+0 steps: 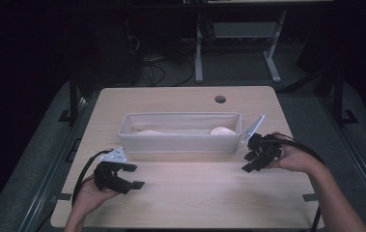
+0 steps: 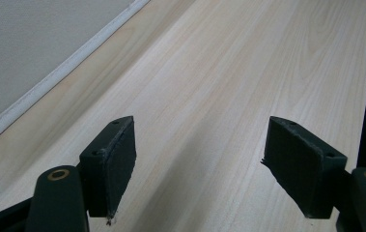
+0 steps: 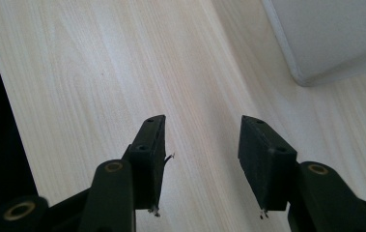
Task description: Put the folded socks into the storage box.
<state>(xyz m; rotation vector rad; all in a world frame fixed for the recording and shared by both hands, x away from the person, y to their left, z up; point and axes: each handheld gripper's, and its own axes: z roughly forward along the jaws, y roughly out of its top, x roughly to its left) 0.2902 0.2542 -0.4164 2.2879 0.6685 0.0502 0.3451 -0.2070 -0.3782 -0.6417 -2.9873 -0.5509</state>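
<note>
Pale wood grain covers the table (image 1: pixel 185 193), and on it stands a long white fabric bin (image 1: pixel 180 142), the thing nearest both grippers. Its long axis runs side to side across the table in the high view, its open top facing up, and it sits a little beyond the middle of the tabletop. A pale rounded thing (image 1: pixel 222 131) lies inside near its right end; what it is cannot be told.

The left gripper (image 1: pixel 133 176) is held low over the table in front of the bin's left end, its jaws spread wide with only bare wood between them. The right gripper (image 1: pixel 249 162) hovers just off the bin's right end, pointing inward toward the table's middle, its jaws also apart and holding nothing. Neither gripper touches the bin.
</note>
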